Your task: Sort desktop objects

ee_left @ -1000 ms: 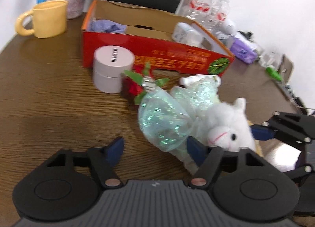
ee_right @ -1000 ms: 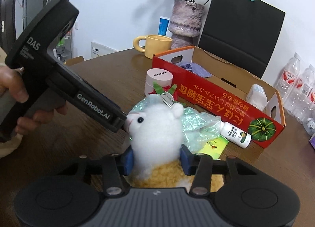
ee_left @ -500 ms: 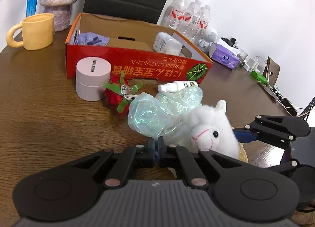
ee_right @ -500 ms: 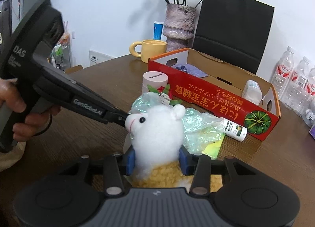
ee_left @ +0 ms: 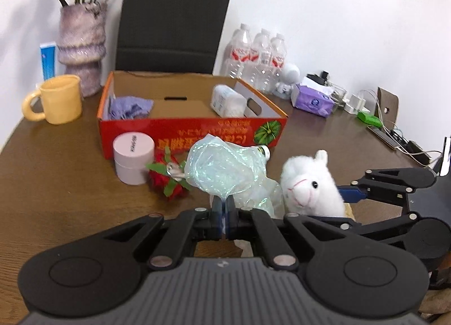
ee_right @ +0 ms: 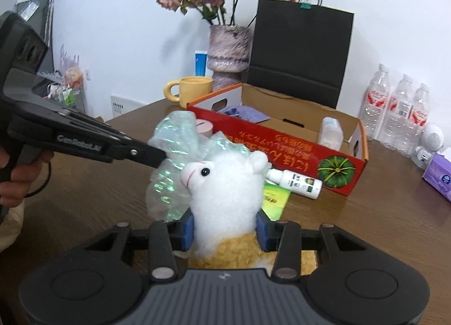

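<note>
My left gripper (ee_left: 223,212) is shut on the iridescent cellophane wrap (ee_left: 225,170) of a red rose (ee_left: 165,181), lifting the wrap above the table. My right gripper (ee_right: 225,225) is shut on a white plush alpaca (ee_right: 225,184), its blue pads pressing the neck on both sides. In the left wrist view the alpaca (ee_left: 308,184) sits just right of the wrap. An open red cardboard box (ee_left: 191,133) stands behind them, holding a purple cloth (ee_left: 129,106) and a white bottle (ee_left: 225,101). A pink round jar (ee_left: 132,157) stands at the box's front left.
A small white spray bottle (ee_right: 294,184) and a green packet (ee_right: 274,198) lie before the box. A yellow mug (ee_left: 60,102), a vase of dried flowers (ee_left: 81,43), a black bag (ee_left: 169,23), water bottles (ee_left: 259,60) and a purple tissue pack (ee_left: 313,101) line the back.
My left gripper went from open around the cellophane to shut on it, then raised the wrap. The right gripper kept its hold on the alpaca and lifted slightly.
</note>
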Demonstrator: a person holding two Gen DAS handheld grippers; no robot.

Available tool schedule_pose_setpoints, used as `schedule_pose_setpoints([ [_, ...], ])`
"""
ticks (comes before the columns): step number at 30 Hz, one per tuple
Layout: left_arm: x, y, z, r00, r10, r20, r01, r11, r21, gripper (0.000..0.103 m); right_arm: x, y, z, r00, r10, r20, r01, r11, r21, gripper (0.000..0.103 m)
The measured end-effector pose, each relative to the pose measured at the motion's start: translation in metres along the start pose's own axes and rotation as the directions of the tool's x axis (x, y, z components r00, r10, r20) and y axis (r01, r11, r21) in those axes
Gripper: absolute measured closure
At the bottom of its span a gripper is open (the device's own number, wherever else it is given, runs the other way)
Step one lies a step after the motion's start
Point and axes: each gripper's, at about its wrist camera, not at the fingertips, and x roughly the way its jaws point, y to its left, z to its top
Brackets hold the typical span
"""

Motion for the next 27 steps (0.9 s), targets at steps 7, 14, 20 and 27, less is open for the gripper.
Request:
schedule_pose_setpoints([
  [7, -0.021, -0.008, 0.006, 0.997, 0.034, 0.065, -0.035, 0.999, 0.011, 0.101, -0.013, -0.008, -0.001, 0.999, -0.021, 0.037, 0.02, 1.0, 0.016, 0.062],
  [14, -0.034, -0.009, 0.006, 0.994, 0.062, 0.09, -0.062, 0.998, 0.002, 0.101, -0.024, -0.016, -0.004, 0.997, -0.043, 0.06, 0.041, 0.998, 0.039, 0.062],
  [20, -0.044, -0.003, 0.004, 0.991, 0.089, 0.104, -0.087, 0.996, -0.018, 0.101, -0.031, -0.024, -0.006, 0.995, -0.066, 0.073, 0.061, 0.996, 0.063, 0.062],
  [27, -0.057, -0.002, 0.006, 0.985, 0.109, 0.134, -0.108, 0.994, -0.017, 0.101, -0.035, -0.029, -0.007, 0.994, -0.074, 0.077, 0.067, 0.994, 0.087, 0.062],
])
